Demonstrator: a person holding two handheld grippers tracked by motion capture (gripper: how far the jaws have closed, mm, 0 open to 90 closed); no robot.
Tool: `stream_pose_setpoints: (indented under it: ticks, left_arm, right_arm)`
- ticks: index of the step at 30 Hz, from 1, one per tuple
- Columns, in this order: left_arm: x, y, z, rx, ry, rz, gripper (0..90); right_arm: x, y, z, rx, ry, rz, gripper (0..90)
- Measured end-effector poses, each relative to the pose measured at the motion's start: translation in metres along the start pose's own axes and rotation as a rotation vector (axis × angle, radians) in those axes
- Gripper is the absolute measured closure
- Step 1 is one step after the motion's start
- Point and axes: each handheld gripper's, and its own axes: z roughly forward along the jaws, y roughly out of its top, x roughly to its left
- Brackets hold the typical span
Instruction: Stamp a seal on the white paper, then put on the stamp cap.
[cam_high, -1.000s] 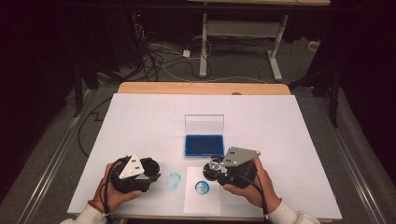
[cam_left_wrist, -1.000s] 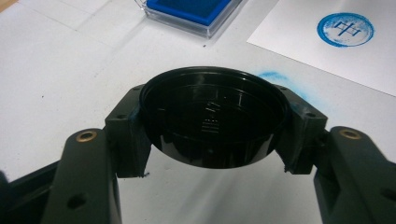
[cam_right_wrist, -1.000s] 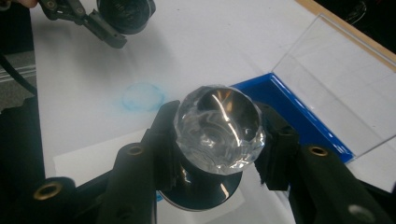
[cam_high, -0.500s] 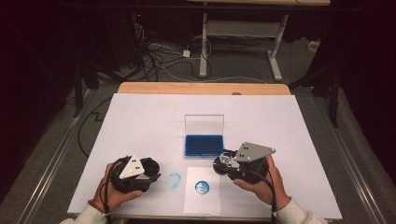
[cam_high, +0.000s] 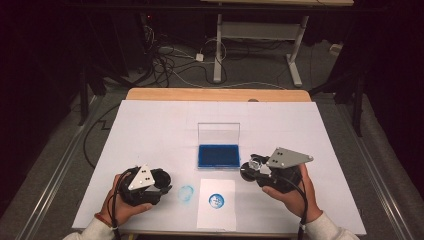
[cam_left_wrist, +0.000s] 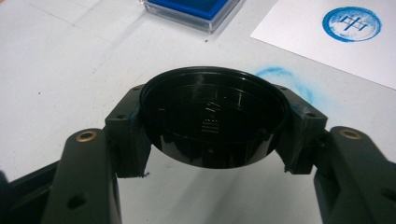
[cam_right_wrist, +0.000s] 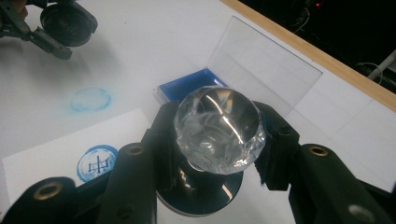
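Two grippers in play, left gripper (cam_left_wrist: 212, 140) clamped on a black round cap (cam_left_wrist: 212, 123), right gripper (cam_right_wrist: 219, 154) squeezing a crystal-topped stamp (cam_right_wrist: 217, 130), blue ink pad (cam_high: 218, 155) between, stamped paper (cam_high: 216, 202) up front

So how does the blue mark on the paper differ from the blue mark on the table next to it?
The stamp print on the paper is a crisp, dark blue ring with a clear figure inside; the smudge on the table is pale, blurry and shows no figure. The print sits on the white sheet, the smudge straight on the table cover, nearer the left gripper. Both are round and blue, matching the ink pad.
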Motion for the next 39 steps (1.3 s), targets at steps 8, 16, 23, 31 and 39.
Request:
stream_pose_setpoints:
  ticks: [8,16,23,31,39]
  left_arm:
    - [-0.001,0.0,-0.001,-0.001,0.001,0.003,36.5]
    - [-0.002,-0.001,-0.002,0.002,0.003,0.001,36.4]
    - [-0.002,0.001,0.001,0.007,-0.001,0.006,36.4]
    - [-0.005,0.001,0.003,0.018,-0.005,0.016,36.5]
    - [-0.012,0.013,0.011,0.01,-0.032,0.038,36.4]
  right_arm:
    - [-0.008,-0.002,-0.006,-0.006,-0.026,0.014,57.0]
    - [-0.014,-0.003,-0.012,-0.021,-0.044,0.026,57.0]
    - [-0.019,-0.005,-0.015,-0.029,-0.06,0.035,57.0]
    - [-0.023,-0.004,-0.016,-0.055,-0.073,0.047,57.0]
    - [-0.02,-0.004,-0.019,-0.081,-0.062,0.048,57.0]
